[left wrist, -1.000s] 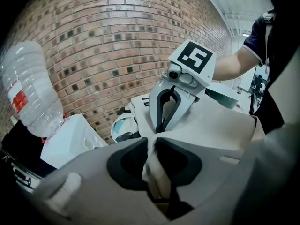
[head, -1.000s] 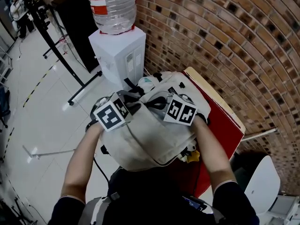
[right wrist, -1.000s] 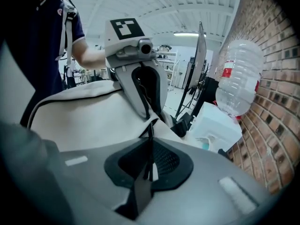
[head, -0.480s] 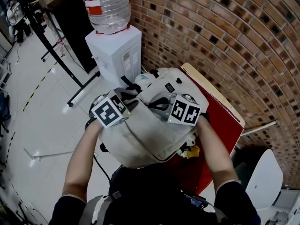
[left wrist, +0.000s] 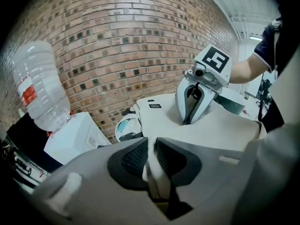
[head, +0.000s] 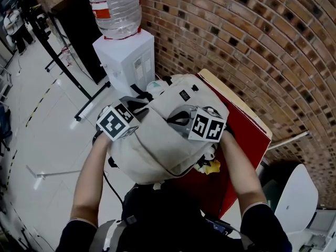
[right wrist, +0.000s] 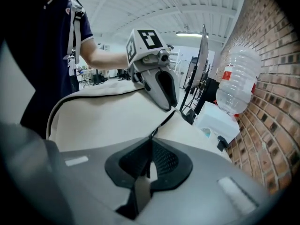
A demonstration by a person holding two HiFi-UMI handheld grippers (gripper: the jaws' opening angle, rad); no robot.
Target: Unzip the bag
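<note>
The bag [head: 157, 140] lies on its side on a red table [head: 247, 135], against the person's front. Both grippers are on its upper face.

The step in hand looks like the pull along the zip. The right gripper [right wrist: 149, 165] has its jaws pinched nearly together on a thin dark strip [right wrist: 160, 124] that runs in from the zip line, most likely the pull. The left gripper [left wrist: 151, 163] is clamped narrowly on a fold [left wrist: 154, 172] of the pale cloth, well apart from the right one across the bag.

To do this well, the left grip should hold the cloth taut and still. The right should draw the pull along the line of the teeth and follow its curve, not lift away from it. Slack cloth ahead of the slider would likely bunch and jam it.

The bag is off-white, soft and full, with a dark zip [right wrist: 70, 97] arcing round its edge, a small black label and dark straps at the far end. How far the zip is open cannot be told.

Beyond the bag stand a water dispenser [head: 126, 62] and a brick wall [head: 262, 46].
</note>
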